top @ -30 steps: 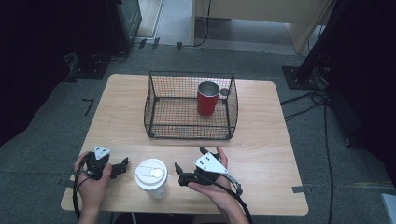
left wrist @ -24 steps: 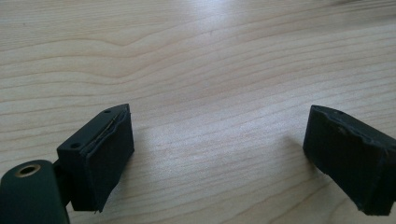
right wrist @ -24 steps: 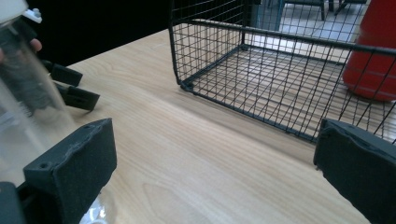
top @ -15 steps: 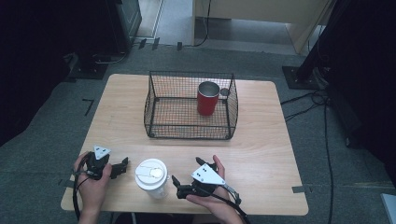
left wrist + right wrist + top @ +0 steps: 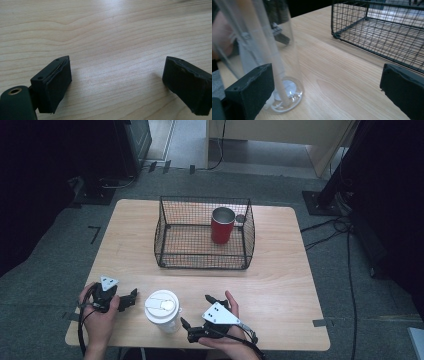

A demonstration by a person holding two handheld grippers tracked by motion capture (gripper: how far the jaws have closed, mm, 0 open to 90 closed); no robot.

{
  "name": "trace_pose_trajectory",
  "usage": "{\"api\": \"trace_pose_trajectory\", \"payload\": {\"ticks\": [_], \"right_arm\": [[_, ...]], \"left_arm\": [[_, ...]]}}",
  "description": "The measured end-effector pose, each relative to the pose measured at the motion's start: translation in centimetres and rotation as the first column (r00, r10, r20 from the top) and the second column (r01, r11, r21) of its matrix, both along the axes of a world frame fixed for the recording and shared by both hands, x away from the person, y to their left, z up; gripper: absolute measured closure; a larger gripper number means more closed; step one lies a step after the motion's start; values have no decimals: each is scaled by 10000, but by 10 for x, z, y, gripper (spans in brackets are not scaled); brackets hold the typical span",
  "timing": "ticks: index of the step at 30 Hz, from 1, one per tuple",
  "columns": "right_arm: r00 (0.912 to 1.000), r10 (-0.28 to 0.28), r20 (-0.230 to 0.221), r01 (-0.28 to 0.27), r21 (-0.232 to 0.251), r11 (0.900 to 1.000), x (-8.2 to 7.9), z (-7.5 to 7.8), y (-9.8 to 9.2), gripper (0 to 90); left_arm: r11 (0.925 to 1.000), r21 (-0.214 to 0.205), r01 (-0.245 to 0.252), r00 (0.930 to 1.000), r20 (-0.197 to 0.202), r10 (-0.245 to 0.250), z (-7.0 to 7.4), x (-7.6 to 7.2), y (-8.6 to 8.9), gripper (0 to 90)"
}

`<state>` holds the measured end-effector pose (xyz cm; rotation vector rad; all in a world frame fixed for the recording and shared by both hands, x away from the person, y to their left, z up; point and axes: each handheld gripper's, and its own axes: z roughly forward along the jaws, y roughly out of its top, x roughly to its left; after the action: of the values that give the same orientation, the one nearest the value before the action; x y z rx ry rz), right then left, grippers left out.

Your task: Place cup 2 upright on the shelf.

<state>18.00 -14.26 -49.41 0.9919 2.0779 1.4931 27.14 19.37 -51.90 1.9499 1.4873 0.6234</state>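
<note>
A clear plastic cup (image 5: 162,311) with a white lid stands near the table's front edge, between my two grippers. In the right gripper view the clear cup (image 5: 264,52) rises just beyond the left jaw, with a straw inside it. My right gripper (image 5: 195,311) is open beside the cup's right side, its jaws pointed at the cup without holding it. My left gripper (image 5: 129,300) is open to the left of the cup. In its own view the left gripper (image 5: 117,82) has bare wood between its pads. The right gripper (image 5: 327,82) is wide open too.
A black wire basket (image 5: 204,262) sits mid-table with a red cup (image 5: 222,225) upright in its right rear corner. The wire basket (image 5: 384,35) lies ahead and right of the right gripper. The wooden table (image 5: 280,285) ends close behind both hands.
My right gripper has drawn back toward the front edge and turned its jaws left, toward the clear cup. The left gripper and the cup have stayed put.
</note>
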Motion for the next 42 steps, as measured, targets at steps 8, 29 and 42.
{"api": "trace_pose_trajectory", "payload": {"ticks": [8, 29, 42], "right_arm": [[9981, 604, 75, -606, 285, 9978, -6, 3, 6, 0], [9865, 1561, 491, -1589, 582, 9856, -8, 28, 28, 0], [9812, 1891, 385, -1915, 735, 9787, -4, 36, 48, 9]], "left_arm": [[10000, -4, -1, 10000, 0, 1, 0, 0, 0, 95], [10000, -9, -12, 10000, 0, 12, 0, 0, 0, 95], [10000, -13, -12, 10000, 8, 12, 0, 0, 0, 95]]}}
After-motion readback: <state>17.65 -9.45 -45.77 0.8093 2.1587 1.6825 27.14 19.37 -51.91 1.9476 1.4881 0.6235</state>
